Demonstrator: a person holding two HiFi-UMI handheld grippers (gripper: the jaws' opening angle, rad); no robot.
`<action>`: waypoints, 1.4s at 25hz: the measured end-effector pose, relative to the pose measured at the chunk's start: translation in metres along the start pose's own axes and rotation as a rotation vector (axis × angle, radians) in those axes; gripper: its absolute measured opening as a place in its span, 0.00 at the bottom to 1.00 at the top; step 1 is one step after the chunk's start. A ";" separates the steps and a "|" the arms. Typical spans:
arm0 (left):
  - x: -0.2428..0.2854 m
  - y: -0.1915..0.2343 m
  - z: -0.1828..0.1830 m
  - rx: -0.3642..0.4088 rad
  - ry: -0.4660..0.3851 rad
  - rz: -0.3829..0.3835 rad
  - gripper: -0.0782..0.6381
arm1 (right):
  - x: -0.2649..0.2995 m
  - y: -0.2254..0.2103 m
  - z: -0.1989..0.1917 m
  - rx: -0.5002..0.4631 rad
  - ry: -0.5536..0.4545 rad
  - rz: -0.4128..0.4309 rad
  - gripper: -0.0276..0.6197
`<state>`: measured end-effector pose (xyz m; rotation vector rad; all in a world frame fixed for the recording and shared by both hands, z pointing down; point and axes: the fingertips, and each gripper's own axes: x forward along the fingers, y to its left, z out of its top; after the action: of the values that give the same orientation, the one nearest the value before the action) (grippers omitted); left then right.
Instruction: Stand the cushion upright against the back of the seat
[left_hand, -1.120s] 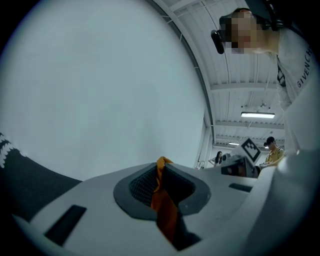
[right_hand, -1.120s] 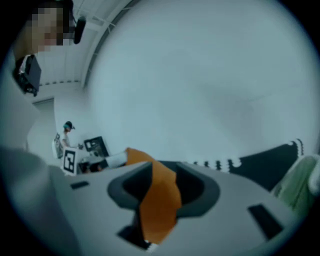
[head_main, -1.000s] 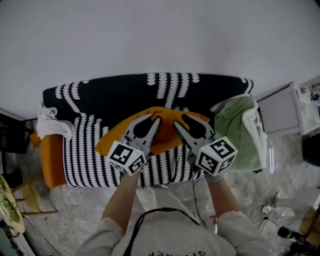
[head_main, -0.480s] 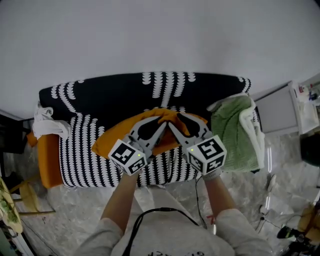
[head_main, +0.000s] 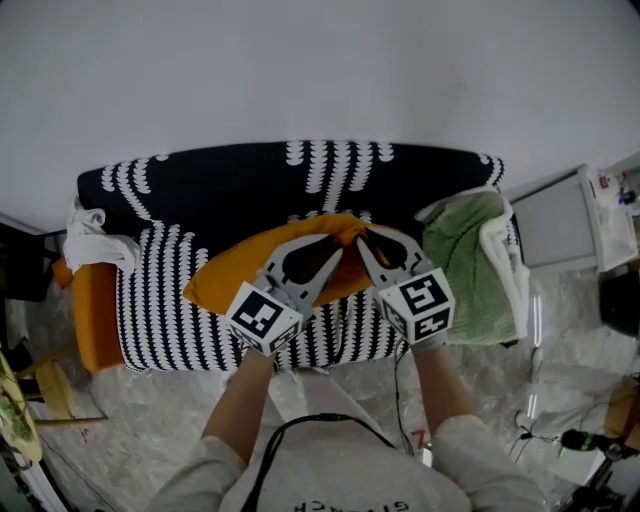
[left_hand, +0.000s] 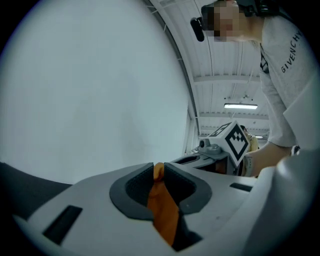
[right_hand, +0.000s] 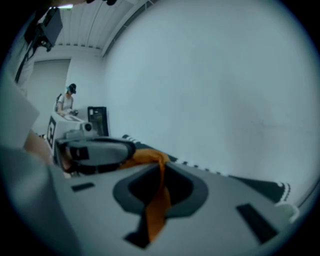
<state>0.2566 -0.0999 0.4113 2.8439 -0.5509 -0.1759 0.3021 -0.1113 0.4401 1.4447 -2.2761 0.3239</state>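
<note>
An orange cushion lies across the middle of the black-and-white patterned seat, below the dark seat back. Both grippers meet at the cushion's far edge. My left gripper is shut on a fold of the orange fabric; the fold runs up between its pads. My right gripper has just been closing and now pinches a thin strip of the cushion's cloth at its tips. From there more cushion bunches toward the left gripper.
A green towel hangs over the sofa's right arm, and a white cloth over its left arm. An orange panel is at the left end. A white unit stands to the right. A plain white wall rises behind the sofa.
The right gripper's jaws went from wide apart to closed on the cushion's far edge. Both grippers shifted a little, the left one to the right. The cushion stays low on the seat.
</note>
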 end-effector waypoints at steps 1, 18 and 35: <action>-0.005 0.004 0.000 -0.018 -0.014 0.014 0.21 | -0.001 -0.008 -0.003 0.016 0.003 -0.021 0.11; -0.202 0.114 -0.115 -0.242 0.068 0.639 0.36 | -0.020 -0.111 -0.071 0.241 0.003 -0.152 0.10; -0.247 0.185 -0.177 -0.610 0.011 0.896 0.52 | -0.025 -0.167 -0.127 0.348 0.026 -0.218 0.10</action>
<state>-0.0080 -0.1347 0.6464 1.8085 -1.4044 -0.1260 0.4906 -0.1114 0.5363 1.8276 -2.0887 0.6922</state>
